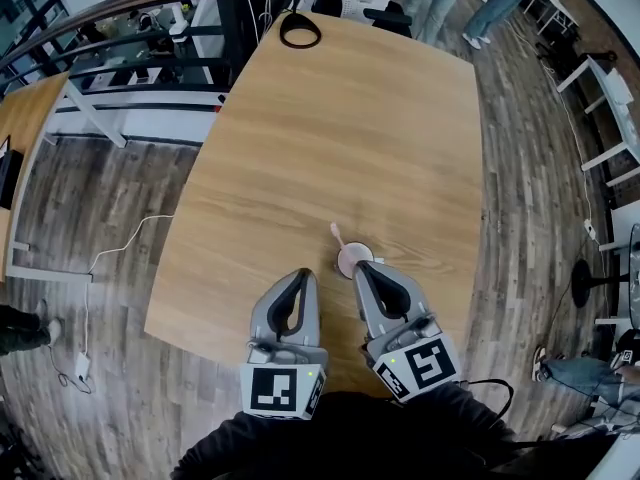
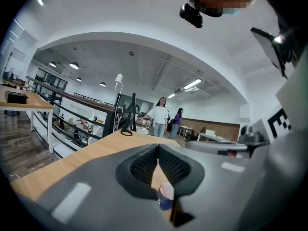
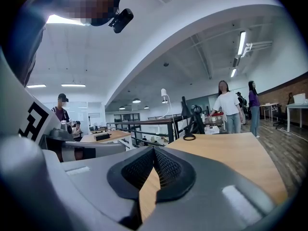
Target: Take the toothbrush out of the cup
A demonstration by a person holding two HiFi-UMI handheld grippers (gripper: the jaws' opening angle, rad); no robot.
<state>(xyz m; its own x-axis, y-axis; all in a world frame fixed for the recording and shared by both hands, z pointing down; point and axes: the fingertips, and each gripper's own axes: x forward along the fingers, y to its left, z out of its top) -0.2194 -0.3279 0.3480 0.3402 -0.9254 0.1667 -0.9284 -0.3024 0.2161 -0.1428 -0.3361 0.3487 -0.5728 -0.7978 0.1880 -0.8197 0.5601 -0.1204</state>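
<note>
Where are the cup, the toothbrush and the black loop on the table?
cup (image 1: pixel 352 259): head view, its open top.
toothbrush (image 1: pixel 337 235): head view, the part sticking out.
black loop (image 1: pixel 300 45): head view, its near edge.

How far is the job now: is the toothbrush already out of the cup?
Nothing is done yet: the toothbrush stands in the cup. In hand: nothing; the left tongs and the right tongs are shut and empty, near the cup. Left: grip the toothbrush and lift it out.

The right gripper (image 3: pixel 154 151) had its jaws closed tip to tip above the wooden counter (image 3: pixel 226 158); a black ring (image 3: pixel 189 137) lay near its far edge.
</note>
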